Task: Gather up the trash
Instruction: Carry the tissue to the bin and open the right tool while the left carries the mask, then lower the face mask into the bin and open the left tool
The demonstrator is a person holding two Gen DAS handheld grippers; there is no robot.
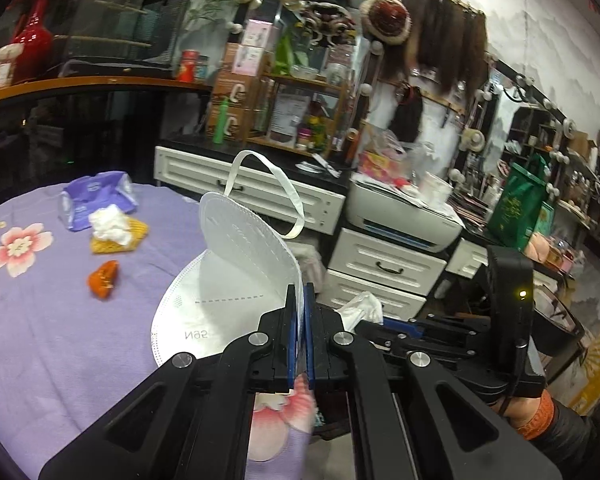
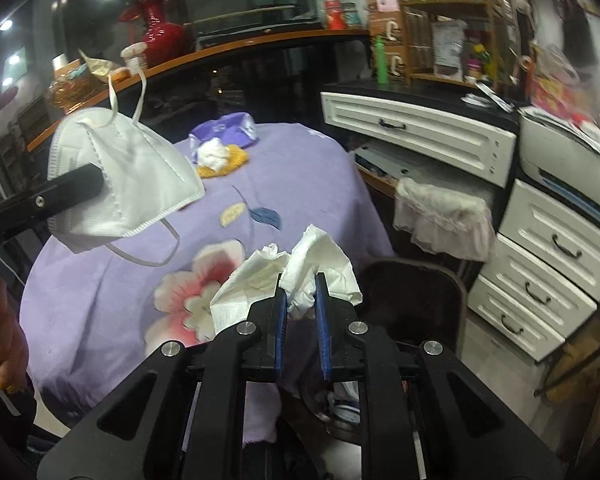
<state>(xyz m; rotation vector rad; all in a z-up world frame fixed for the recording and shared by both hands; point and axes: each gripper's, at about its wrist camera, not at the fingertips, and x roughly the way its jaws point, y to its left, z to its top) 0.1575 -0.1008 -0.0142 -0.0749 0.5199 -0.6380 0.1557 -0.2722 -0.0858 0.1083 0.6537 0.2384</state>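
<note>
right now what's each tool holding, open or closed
Left tool: closed on the white face mask, lifted off the purple tablecloth.
Right tool: closed on a crumpled white tissue.

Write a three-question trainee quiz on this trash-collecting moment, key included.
1. True or false: the left gripper is clamped on the face mask.
2. What does the right gripper hold? A) crumpled tissue B) orange scrap C) purple tissue pack
3. Fill in: the yellow item on the tablecloth lies partly under a white ____.

Key: 1 true; 2 A; 3 tissue wad.
</note>
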